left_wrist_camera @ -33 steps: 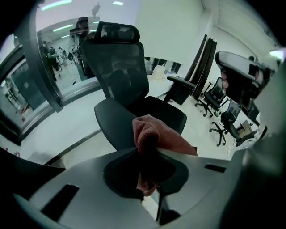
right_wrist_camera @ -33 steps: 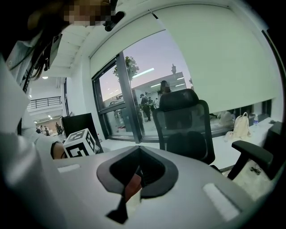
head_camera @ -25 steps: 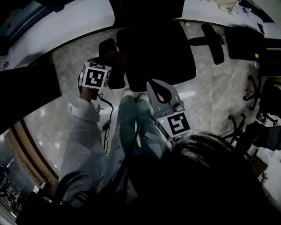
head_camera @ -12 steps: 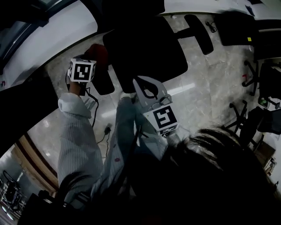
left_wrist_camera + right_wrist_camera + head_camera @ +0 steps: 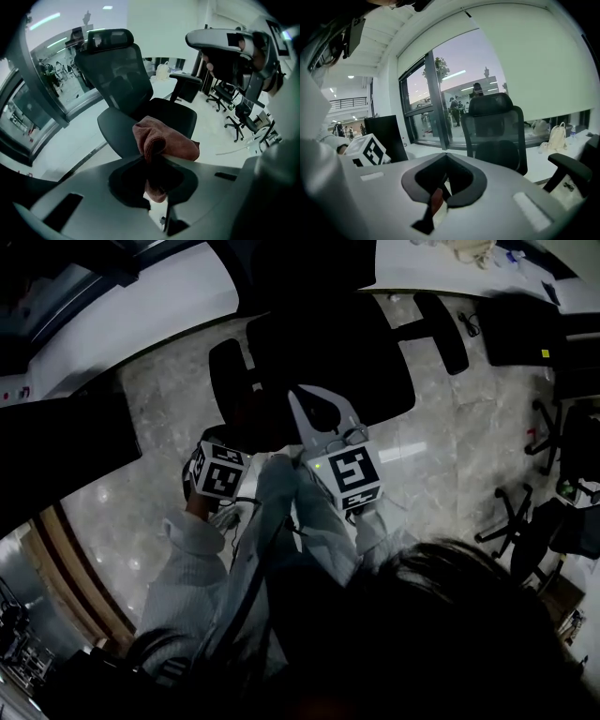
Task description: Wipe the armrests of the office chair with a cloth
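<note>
In the left gripper view my left gripper (image 5: pixel 152 157) is shut on a bunched reddish-brown cloth (image 5: pixel 164 140), held in the air in front of the black office chair (image 5: pixel 140 108). The cloth touches neither armrest. One padded armrest (image 5: pixel 186 79) shows beyond the seat. In the head view the left gripper's marker cube (image 5: pixel 217 474) sits below the chair's left armrest (image 5: pixel 225 371), and the other armrest (image 5: pixel 441 329) lies at the upper right. My right gripper (image 5: pixel 302 395) points at the seat (image 5: pixel 328 362) with its jaws together and nothing between them. Ahead of the right gripper (image 5: pixel 446 159) the chair's mesh back (image 5: pixel 494 126) stands upright.
A white desk edge (image 5: pixel 122 306) curves behind the chair. More office chairs (image 5: pixel 525 512) stand on the marble floor at the right. The person's legs (image 5: pixel 281 512) are directly below the seat. A cable (image 5: pixel 234 512) trails on the floor by the left gripper.
My left gripper, with the cloth, has come off the left armrest and drawn back toward the person. The right gripper has shifted slightly up toward the seat.
</note>
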`<state>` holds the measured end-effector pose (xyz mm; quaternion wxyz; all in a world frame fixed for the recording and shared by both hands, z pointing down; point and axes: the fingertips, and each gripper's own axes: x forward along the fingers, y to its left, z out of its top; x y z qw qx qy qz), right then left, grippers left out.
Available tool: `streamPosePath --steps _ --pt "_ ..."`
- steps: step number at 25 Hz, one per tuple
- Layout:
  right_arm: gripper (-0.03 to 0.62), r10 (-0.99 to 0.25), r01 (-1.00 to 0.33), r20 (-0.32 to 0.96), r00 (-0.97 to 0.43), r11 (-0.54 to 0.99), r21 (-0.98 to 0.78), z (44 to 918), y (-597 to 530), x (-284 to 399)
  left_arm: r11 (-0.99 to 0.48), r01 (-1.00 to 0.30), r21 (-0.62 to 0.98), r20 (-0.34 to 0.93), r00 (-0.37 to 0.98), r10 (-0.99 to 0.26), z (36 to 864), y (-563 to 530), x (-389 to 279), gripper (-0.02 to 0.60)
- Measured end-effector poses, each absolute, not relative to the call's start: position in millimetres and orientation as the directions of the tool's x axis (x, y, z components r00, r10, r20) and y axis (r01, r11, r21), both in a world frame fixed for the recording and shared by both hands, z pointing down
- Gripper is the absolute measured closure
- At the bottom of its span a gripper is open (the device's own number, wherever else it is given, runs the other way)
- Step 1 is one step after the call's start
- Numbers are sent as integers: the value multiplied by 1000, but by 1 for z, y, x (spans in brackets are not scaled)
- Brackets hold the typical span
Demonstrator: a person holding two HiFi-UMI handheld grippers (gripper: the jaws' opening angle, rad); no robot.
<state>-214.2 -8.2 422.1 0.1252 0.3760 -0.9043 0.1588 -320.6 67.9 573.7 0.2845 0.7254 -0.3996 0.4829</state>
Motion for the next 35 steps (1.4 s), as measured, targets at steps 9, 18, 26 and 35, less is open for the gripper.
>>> streamPosePath --steps 9,18,26,35 --pt "592 -608 -719 409 -681 661 -215 453 12 -210 -461 -879 -123 898 100 -429 598 -73 -372 552" --pt "592 -643 -768 437 -630 600 -224 467 4 -173 -396 -906 -150 910 30 -413 612 -122 -391 552" --pt "592 -679 -773 380 -629 599 -209 430 15 -164 -407 -913 2 939 142 -314 586 2 -345 552" --pt "592 -698 -774 343 -629 602 -194 402 36 -170 -349 -937 12 911 154 -382 570 56 -326 552"
